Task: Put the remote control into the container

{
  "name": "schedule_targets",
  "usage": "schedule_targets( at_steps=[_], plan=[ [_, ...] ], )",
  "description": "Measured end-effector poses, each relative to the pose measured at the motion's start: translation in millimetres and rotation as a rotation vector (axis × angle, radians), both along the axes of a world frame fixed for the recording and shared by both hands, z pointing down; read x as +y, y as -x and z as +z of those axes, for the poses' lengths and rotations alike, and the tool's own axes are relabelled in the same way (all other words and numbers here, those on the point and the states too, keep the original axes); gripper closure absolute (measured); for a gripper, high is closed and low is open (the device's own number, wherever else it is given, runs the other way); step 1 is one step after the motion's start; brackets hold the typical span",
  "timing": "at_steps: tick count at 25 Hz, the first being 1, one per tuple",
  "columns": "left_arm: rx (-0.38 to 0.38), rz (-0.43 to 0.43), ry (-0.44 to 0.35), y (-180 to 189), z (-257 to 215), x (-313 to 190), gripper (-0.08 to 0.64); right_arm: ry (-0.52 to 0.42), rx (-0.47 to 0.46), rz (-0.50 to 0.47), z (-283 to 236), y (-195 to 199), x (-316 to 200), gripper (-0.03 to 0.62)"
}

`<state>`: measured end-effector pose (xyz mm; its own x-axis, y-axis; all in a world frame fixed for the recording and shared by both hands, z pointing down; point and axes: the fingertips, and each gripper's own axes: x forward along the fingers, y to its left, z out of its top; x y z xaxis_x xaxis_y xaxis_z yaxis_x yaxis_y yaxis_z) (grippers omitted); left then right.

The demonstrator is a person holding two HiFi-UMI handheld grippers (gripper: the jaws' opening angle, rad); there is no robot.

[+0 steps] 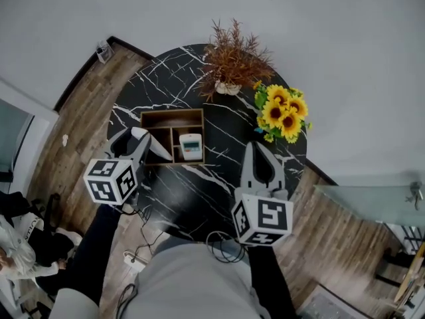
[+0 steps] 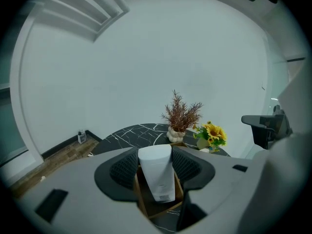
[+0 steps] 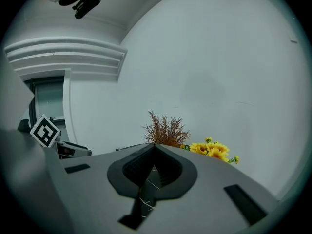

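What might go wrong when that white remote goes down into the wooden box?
1. The remote sticks out of the left tongs, so its lower end might catch on a wall of the wooden box instead of sliding in.
2. A white gadget lies in the right compartment; landing there could knock it.
3. A shoved box might bump the dried plant close behind it.

White remote control (image 2: pixel 157 172), held tilted, hangs just over the open wooden container (image 1: pixel 171 113)
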<state>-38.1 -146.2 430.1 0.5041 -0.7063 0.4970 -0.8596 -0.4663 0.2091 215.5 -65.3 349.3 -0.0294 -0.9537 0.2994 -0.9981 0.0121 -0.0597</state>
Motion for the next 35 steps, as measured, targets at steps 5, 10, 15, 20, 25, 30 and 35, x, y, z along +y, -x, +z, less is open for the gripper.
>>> schedule_targets(
  at_steps=[5,10,15,20,25,30,35],
  plan=[
    [-0.028,0.012,0.037,-4.1,10.7,-3.9,0.336,-0.001,-0.001,-0.002,2.3,-1.0,-0.9,0.588],
    [-0.053,0.027,0.077,-6.9,16.0,-8.6,0.336,0.006,-0.005,-0.001,3.4,-0.9,-0.4,0.588],
    [-0.076,0.053,0.101,-14.9,18.4,-18.1,0.336,0.001,-0.009,0.008,3.0,-4.5,0.3,0.588],
    [-0.091,0.062,0.108,-22.9,23.0,-26.6,0.336,0.002,-0.006,0.010,4.6,-7.0,2.2,0.588],
    [-0.105,0.075,0.103,-30.0,24.9,-31.5,0.336,0.002,-0.007,0.023,1.1,-8.5,5.9,0.588],
    [-0.119,0.082,0.105,-33.7,27.8,-35.1,0.336,-0.002,-0.006,0.033,-0.5,-12.1,6.0,0.588],
    [-0.123,0.089,0.109,-35.4,32.6,-34.2,0.336,-0.010,0.001,0.034,-1.9,-12.1,7.3,0.588]
  ],
)
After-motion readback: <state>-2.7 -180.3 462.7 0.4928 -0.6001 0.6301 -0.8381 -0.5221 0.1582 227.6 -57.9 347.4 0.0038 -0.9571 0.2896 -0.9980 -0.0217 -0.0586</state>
